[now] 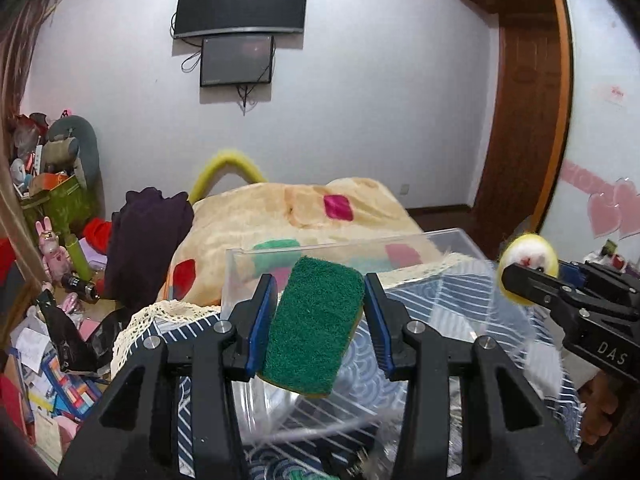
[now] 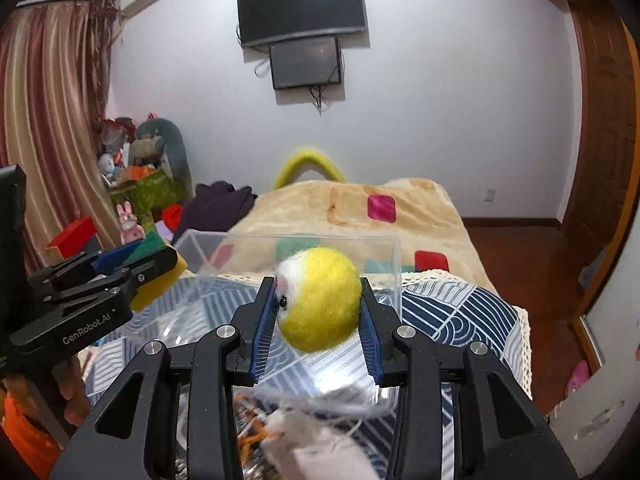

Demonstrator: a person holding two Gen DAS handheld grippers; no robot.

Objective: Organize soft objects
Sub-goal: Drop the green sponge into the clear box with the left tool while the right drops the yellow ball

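Landmark: the clear plastic bin (image 1: 440,240) (image 2: 304,240), open-topped, standing on the patterned cloth.
Bed (image 1: 304,216) (image 2: 360,216): beyond the bin, under a beige blanket with coloured squares.
Televisions: a large dark screen (image 1: 242,2) (image 2: 300,6) on the white wall far behind the bin, with a smaller one (image 1: 237,61) (image 2: 306,63) just under it.
Cloth (image 1: 460,292) (image 2: 452,312): navy and white, lace-edged, lying under the bin and spreading around it.
Dark purple garment (image 1: 148,240) (image 2: 220,208): heaped left of the bin, at the bed's edge.
Clutter (image 1: 52,184) (image 2: 136,160): plush toys and boxes, far left of the bin against the wall.
Left gripper (image 1: 320,320) (image 2: 136,268): above the near left part of the bin; its blue-padded fingers are clamped on the sponge from both sides.
Right gripper (image 2: 320,312) (image 1: 520,280): above the bin's near right side; both pads press the felt ball, holding it off the cloth.
Sponge (image 1: 316,324) (image 2: 160,264): green scourer face toward the left wrist camera, yellow foam behind; held tilted in the air in front of the bin's near wall.
Felt ball (image 2: 324,304) (image 1: 528,264): yellow and fuzzy with a white face patch and a small black eye; held in the air in front of the bin's near wall, apart from the sponge.
White fluffy object (image 2: 320,440): blurred, below the right gripper, on the near side of the bin; I cannot tell what it is.
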